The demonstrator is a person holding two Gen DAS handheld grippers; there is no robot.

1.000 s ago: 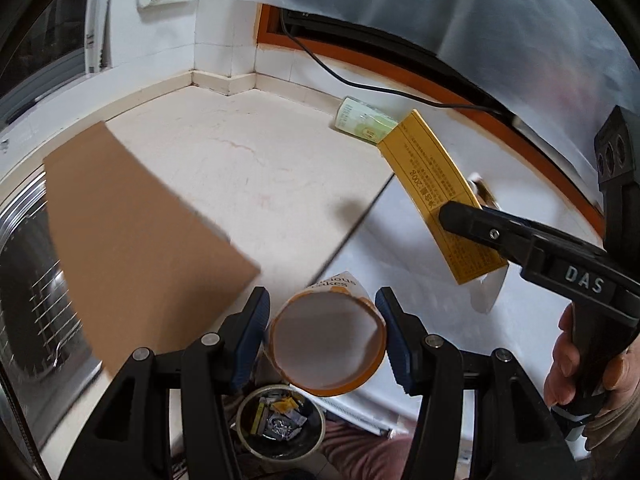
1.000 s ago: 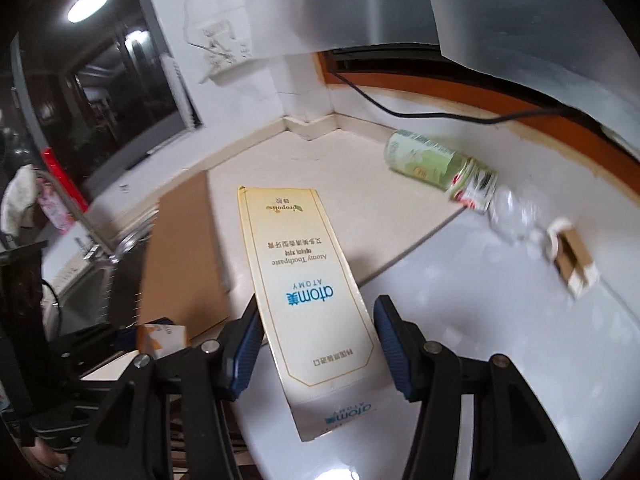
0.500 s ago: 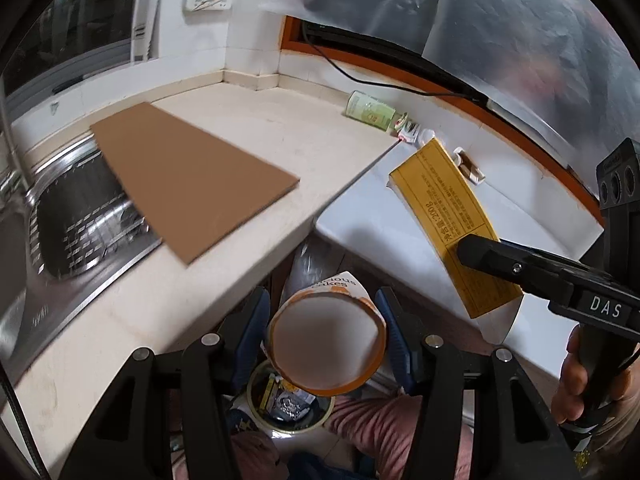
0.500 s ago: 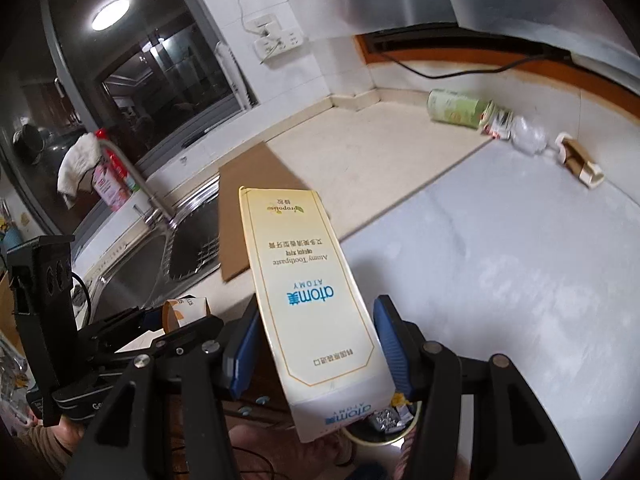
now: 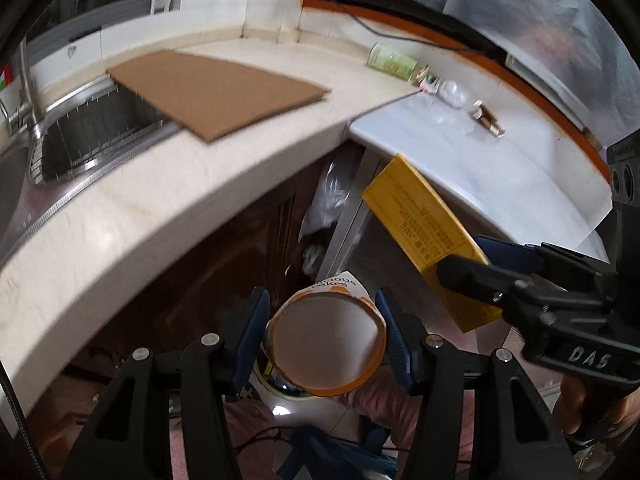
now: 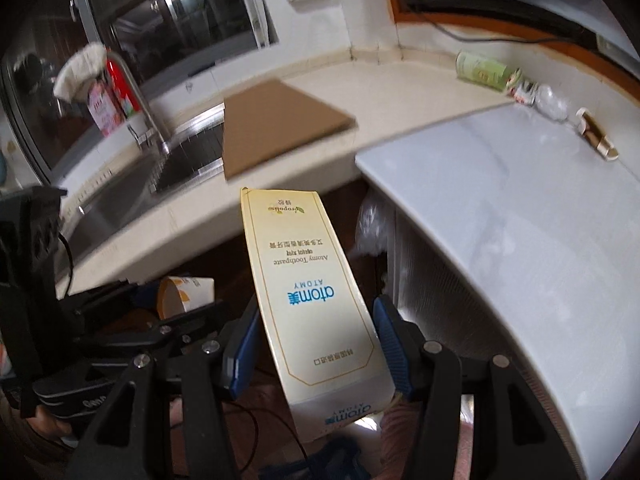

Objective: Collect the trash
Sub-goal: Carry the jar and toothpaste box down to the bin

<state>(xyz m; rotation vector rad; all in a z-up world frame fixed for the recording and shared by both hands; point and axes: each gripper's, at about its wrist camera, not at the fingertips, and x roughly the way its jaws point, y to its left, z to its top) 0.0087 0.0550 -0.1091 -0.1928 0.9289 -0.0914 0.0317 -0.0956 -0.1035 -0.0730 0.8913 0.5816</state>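
Note:
My left gripper (image 5: 324, 320) is shut on a paper cup (image 5: 326, 344) with an orange rim, its round end facing the camera. Just under the cup shows part of a pale round bin (image 5: 276, 390), mostly hidden. My right gripper (image 6: 316, 332) is shut on a long cream and yellow toothpaste box (image 6: 312, 300) that sticks forward between the pads. In the left wrist view the same box (image 5: 420, 236) hangs at the right in the right gripper (image 5: 480, 268), held by a hand. The right wrist view shows the cup (image 6: 184, 294) at lower left.
A brown cardboard sheet (image 5: 216, 88) lies on the beige counter beside a steel sink (image 5: 92, 140). Far back lie a green can (image 5: 392, 64), clear crumpled plastic (image 5: 450, 92) and a small brown tube (image 5: 490, 122). A white worktop (image 5: 500, 168) is at right, dark cupboards below.
Both grippers have drawn back from the counter and sunk below its edge, each keeping its load. The counter front and dark cupboards have come into view.

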